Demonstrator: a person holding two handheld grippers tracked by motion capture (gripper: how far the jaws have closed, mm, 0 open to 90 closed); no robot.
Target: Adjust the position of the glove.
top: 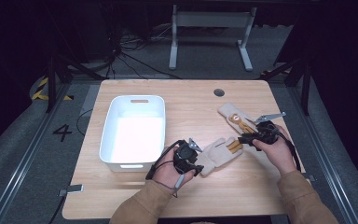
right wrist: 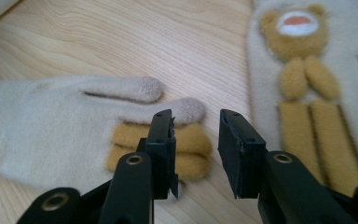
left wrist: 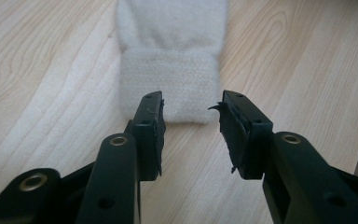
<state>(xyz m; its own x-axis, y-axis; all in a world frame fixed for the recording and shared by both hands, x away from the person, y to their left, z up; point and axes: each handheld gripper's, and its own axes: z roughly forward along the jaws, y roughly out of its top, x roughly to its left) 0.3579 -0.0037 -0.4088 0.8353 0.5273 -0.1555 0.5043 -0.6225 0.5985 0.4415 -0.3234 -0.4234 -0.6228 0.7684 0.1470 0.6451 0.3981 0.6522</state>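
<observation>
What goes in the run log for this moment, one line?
left gripper: open, at near glove cuff | right gripper: open, at its fingertips | far glove: flat on table | bin: beside

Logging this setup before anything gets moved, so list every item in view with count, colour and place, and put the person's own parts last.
near glove: one, cream with mustard-yellow fingers, flat on the table between the two grippers, cuff toward the left gripper
far glove: one, cream with a yellow-brown bear figure on it, flat on the table beyond the right gripper
bin: one, white, rectangular, on the table's left half, nothing visible inside
table: one, light wood, with a round grey hole cover near its far edge
left gripper: one, black, jaws open just short of the near glove's cuff
right gripper: one, black, jaws open at the near glove's yellow fingertips
sleeves: two, tan, at the bottom edge
</observation>
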